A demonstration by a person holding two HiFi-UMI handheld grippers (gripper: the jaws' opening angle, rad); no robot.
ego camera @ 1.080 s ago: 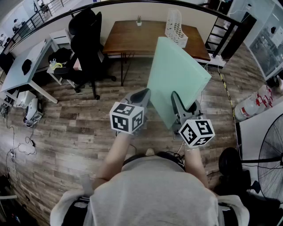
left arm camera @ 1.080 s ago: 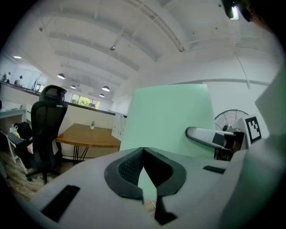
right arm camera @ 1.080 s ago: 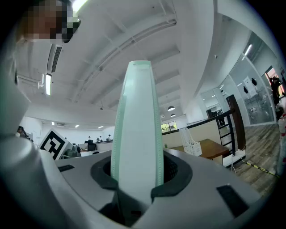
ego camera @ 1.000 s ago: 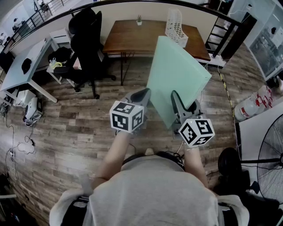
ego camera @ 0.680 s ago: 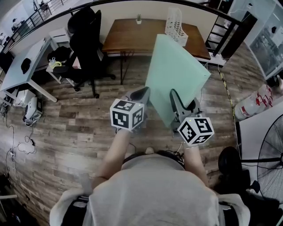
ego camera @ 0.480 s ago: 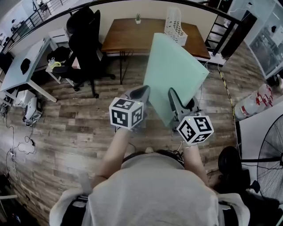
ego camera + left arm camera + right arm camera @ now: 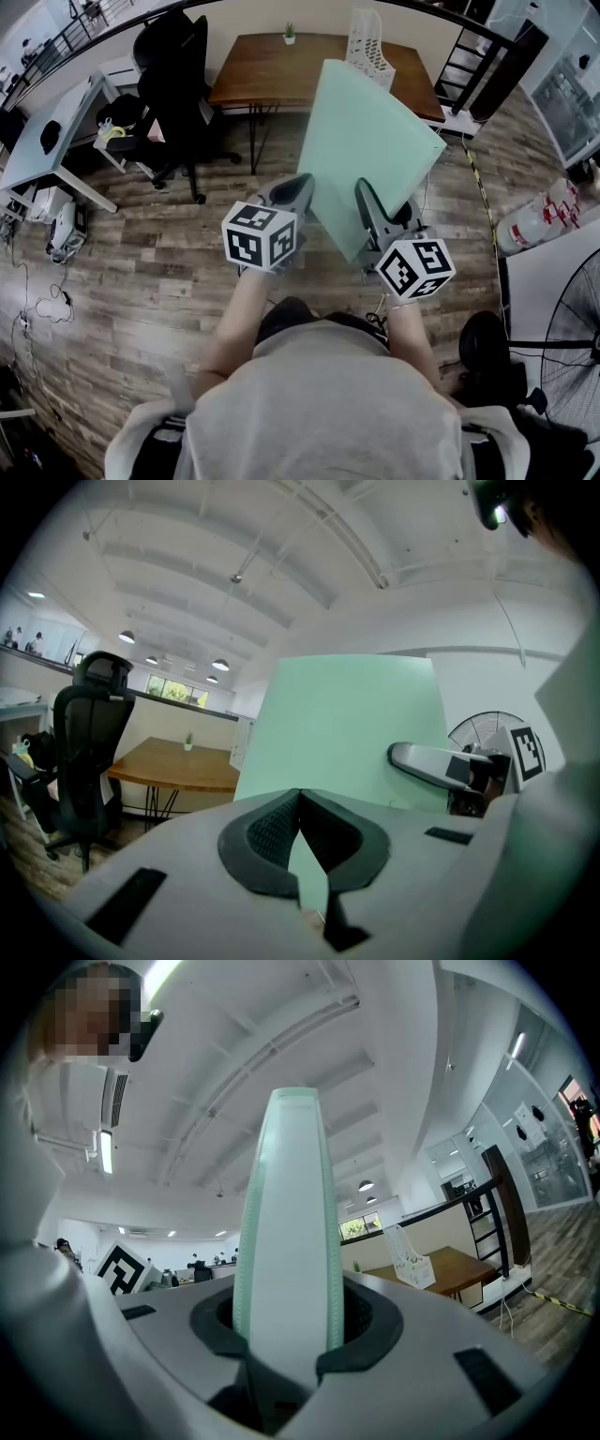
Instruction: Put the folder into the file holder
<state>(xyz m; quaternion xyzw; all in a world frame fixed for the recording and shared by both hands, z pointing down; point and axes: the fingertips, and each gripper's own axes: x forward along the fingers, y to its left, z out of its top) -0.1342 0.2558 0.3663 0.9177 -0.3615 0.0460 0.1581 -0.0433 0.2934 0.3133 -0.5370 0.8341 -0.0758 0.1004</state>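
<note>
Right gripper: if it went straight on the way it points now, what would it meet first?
Probably nothing near: the right gripper, jaws shut on the folder, points over the floor toward the wooden table. The file holder sits right of that line; depth is unclear.

Wooden table (image 7: 281, 75), black chair (image 7: 178, 75), maybe plant (image 7: 289, 34)

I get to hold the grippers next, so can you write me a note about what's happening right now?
Left gripper: jaws shut on the folder, on a thin edge.
Right gripper: jaws shut on the folder's thick edge.
Folder: pale green, held up in the air over the floor.
File holder: white, on the wooden table ahead.
Done: folder is picked up.
To do: carry it to the table and slide it into the file holder.
</note>
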